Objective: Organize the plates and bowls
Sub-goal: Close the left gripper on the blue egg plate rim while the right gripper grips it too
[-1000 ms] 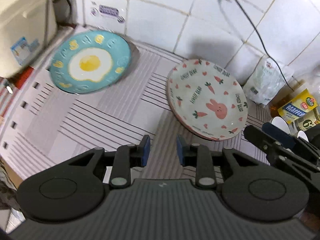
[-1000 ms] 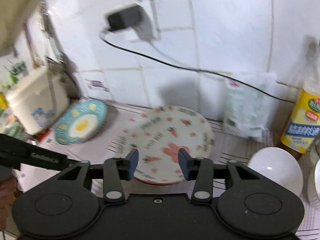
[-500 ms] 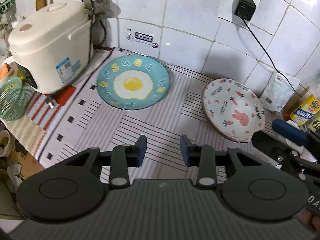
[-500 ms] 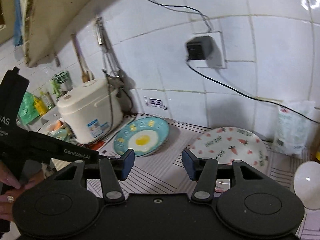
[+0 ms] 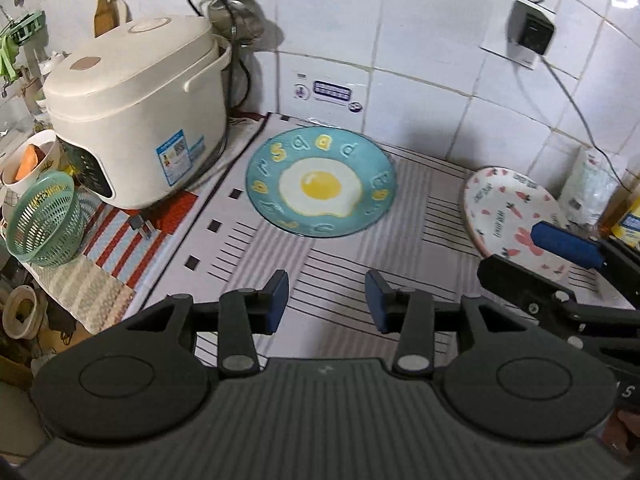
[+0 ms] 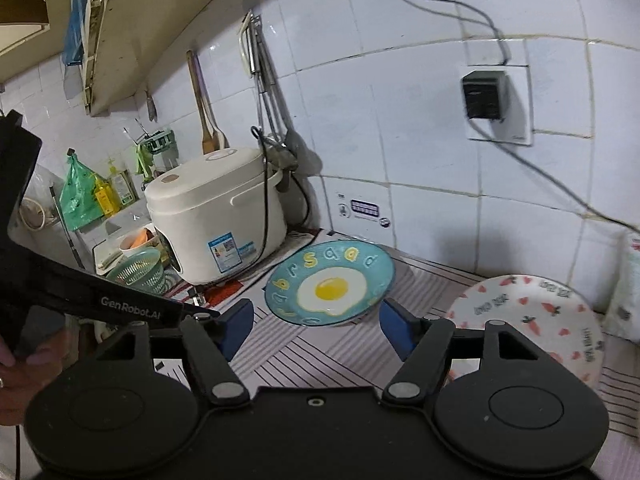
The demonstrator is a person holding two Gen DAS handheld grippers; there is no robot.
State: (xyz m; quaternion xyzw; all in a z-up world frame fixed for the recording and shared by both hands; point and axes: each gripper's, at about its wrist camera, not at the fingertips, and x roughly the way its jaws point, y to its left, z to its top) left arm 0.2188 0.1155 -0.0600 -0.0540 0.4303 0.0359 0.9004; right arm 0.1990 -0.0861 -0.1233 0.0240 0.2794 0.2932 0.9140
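Note:
A blue plate with a fried-egg picture (image 5: 320, 188) lies flat on the striped mat (image 5: 360, 264), near the back wall; it also shows in the right wrist view (image 6: 330, 282). A white plate with rabbit and carrot prints (image 5: 508, 212) lies to its right, also in the right wrist view (image 6: 528, 320). My left gripper (image 5: 327, 299) is open and empty, above the mat in front of the blue plate. My right gripper (image 6: 316, 328) is open and empty, just in front of the blue plate; one of its fingers (image 5: 566, 244) crosses the rabbit plate in the left wrist view.
A cream rice cooker (image 5: 136, 108) stands left of the blue plate. A green mesh basket (image 5: 44, 216) and a cup (image 5: 30, 160) sit at the far left. A white bag (image 5: 592, 188) leans on the tiled wall at right. A plug and cable (image 6: 484, 96) hang above.
Both grippers have pulled back, risen and swung left. The blue plate is now centred ahead of both, the rabbit plate has slid to the right. Both grippers' jaws have opened wider.

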